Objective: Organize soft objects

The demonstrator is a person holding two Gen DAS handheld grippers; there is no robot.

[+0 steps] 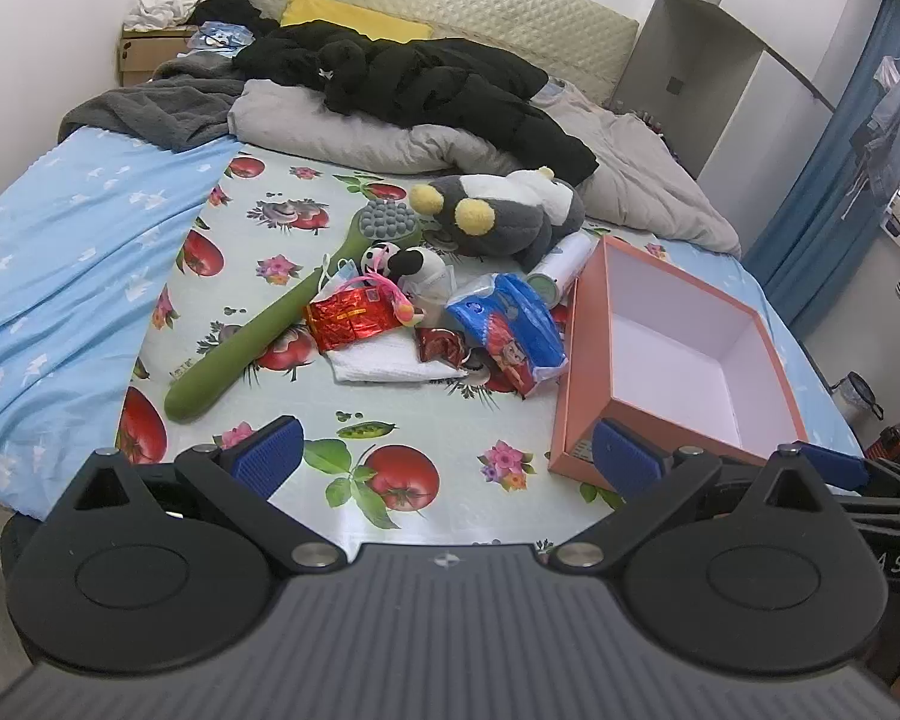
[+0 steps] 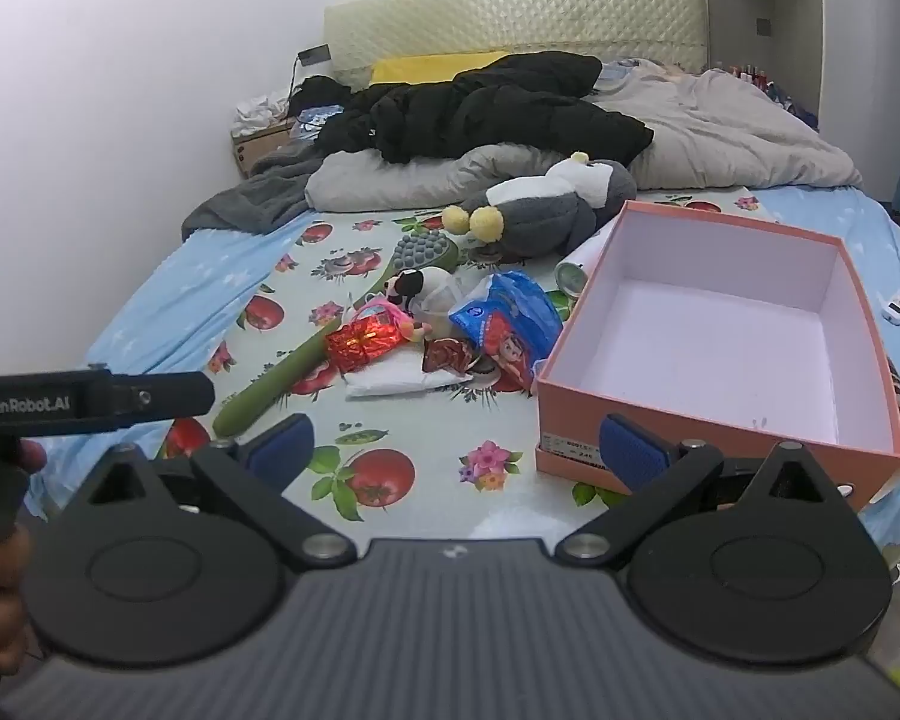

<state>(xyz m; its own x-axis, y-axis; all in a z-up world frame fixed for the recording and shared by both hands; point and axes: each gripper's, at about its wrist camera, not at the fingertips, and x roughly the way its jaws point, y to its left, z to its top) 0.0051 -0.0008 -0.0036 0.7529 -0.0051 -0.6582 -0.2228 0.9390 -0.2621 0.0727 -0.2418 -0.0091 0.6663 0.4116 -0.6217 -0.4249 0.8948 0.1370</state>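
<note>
Two plush toys, a grey penguin (image 1: 504, 210) and a small cow (image 1: 411, 264), are seen beside one pink box (image 2: 720, 324); left gripper (image 1: 447, 459) and right gripper (image 2: 456, 450) are spread, holding nothing

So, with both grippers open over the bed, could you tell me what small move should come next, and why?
Probably reach the left gripper forward to the small black-and-white plush toy in the clutter. Both it and the right gripper hold nothing, the pink cardboard box with the white lining sits empty beside the pile, and that toy lies soft, near and on top.
</note>
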